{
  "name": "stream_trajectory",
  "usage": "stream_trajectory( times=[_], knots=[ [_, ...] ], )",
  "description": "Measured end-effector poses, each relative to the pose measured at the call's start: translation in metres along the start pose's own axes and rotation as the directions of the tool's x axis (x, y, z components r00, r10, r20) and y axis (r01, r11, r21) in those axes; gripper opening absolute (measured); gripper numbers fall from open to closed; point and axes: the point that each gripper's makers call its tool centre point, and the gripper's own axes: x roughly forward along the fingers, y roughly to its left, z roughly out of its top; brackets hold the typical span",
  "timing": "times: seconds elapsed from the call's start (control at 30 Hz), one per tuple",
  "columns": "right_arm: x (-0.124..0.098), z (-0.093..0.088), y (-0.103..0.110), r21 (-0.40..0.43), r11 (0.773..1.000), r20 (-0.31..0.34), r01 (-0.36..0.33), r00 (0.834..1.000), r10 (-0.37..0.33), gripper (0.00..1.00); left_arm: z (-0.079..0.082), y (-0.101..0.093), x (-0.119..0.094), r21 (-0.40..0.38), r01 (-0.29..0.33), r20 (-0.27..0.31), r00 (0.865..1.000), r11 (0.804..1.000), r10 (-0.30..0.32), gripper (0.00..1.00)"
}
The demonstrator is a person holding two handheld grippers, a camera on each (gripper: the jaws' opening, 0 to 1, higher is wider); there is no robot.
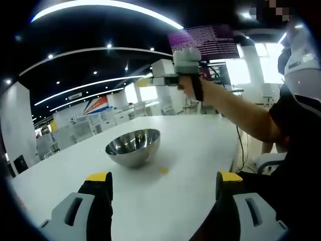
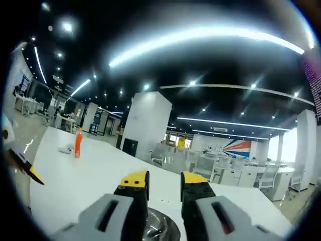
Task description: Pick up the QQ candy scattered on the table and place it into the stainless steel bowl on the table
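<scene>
In the left gripper view, the left tool (image 1: 163, 183) rises from the bottom edge with its yellow-tipped jaws spread wide, holding nothing. Centre frame, a shiny stainless steel bowl (image 1: 133, 147) sits on the white desk (image 1: 200, 140). Just right of it and slightly lower lies a small yellow QQ candy (image 1: 163, 170). At upper centre a person's hand (image 1: 186, 85) holds the right tool (image 1: 145, 82) aloft. In the right gripper view, the right tool's jaws stand a narrow gap apart, empty, above the bowl's rim at bottom centre. An orange bottle (image 2: 78, 143) stands upright at left.
</scene>
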Motion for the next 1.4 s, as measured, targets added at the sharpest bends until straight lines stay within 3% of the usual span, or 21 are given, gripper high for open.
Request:
stream_trajectory(
  times=[0.07, 0.2, 0.43, 0.63, 0.8, 0.83, 1.0, 1.1, 1.27, 1.4],
  knots=[
    [-0.012, 0.022, 0.013, -0.012, 1.000, 0.049, -0.026, 0.998, 0.027, 0.24, 0.000, 0.001, 0.000, 0.001, -0.003, -0.001, 1.000, 1.000, 0.003, 0.85],
    [-0.034, 0.047, 0.041, -0.030, 0.996, 0.094, -0.088, 0.992, 0.090, 0.24, -0.001, 0.001, 0.000, -0.001, -0.001, -0.001, 1.000, 1.000, 0.001, 0.85],
    [-0.068, 0.053, 0.089, -0.027, 0.985, 0.126, -0.172, 0.977, 0.174, 0.25, -0.001, 0.001, 0.002, -0.004, 0.000, 0.001, 1.000, 1.000, 0.000, 0.85],
    [-0.084, 0.012, 0.131, 0.025, 0.961, 0.033, -0.274, 0.961, 0.273, 0.25, -0.002, -0.001, 0.003, -0.003, 0.006, 0.001, 1.000, 1.000, -0.006, 0.85],
    [-0.087, -0.031, 0.147, 0.048, 0.954, -0.056, -0.294, 0.953, 0.297, 0.25, -0.003, -0.002, 0.002, -0.002, 0.006, 0.000, 1.000, 1.000, -0.006, 0.85],
    [-0.089, -0.045, 0.152, 0.083, 0.948, -0.087, -0.307, 0.946, 0.314, 0.25, -0.003, -0.002, 0.002, -0.002, 0.005, -0.001, 1.000, 1.000, -0.005, 0.85],
    [-0.092, -0.091, 0.155, 0.156, 0.941, -0.167, -0.299, 0.931, 0.324, 0.25, -0.003, -0.001, 0.002, -0.007, 0.004, 0.001, 1.000, 1.000, -0.003, 0.85],
    [-0.093, -0.119, 0.154, 0.148, 0.946, -0.232, -0.288, 0.920, 0.316, 0.25, -0.004, -0.001, 0.002, -0.006, 0.003, -0.001, 1.000, 1.000, -0.003, 0.85],
    [-0.099, -0.164, 0.157, 0.186, 0.942, -0.322, -0.279, 0.889, 0.326, 0.25, -0.005, 0.000, 0.002, -0.004, 0.000, -0.004, 1.000, 1.000, 0.000, 0.85],
    [-0.100, -0.189, 0.157, 0.225, 0.938, -0.356, -0.264, 0.874, 0.331, 0.24, -0.007, 0.000, 0.002, -0.004, -0.003, -0.010, 1.000, 1.000, 0.003, 0.85]
  ],
)
